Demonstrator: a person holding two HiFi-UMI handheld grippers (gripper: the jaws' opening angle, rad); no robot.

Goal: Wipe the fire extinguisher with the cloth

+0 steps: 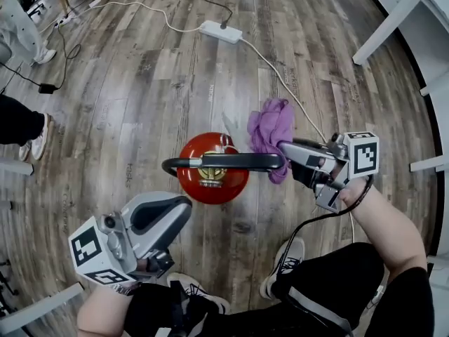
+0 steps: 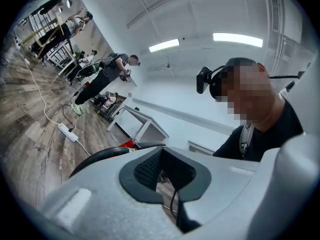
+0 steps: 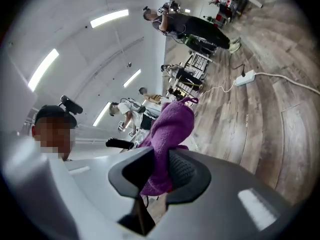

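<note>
A red fire extinguisher (image 1: 212,181) stands upright on the wooden floor, seen from above, with its black handle (image 1: 224,161) lying across the top. My right gripper (image 1: 286,153) is shut on a purple cloth (image 1: 269,126) just right of the handle's end; in the right gripper view the cloth (image 3: 172,126) stands out from between the pads. My left gripper (image 1: 182,206) is at the extinguisher's lower left, close to its body, with its jaws together and nothing between them. In the left gripper view the black handle (image 2: 100,156) shows beyond the shut gripper (image 2: 161,170).
A white power strip (image 1: 220,31) and its cable (image 1: 287,86) lie on the floor beyond the extinguisher. The person's shoes (image 1: 284,265) are just below it. White table legs (image 1: 389,23) stand at the upper right. Another person's foot (image 1: 35,140) is at the left edge.
</note>
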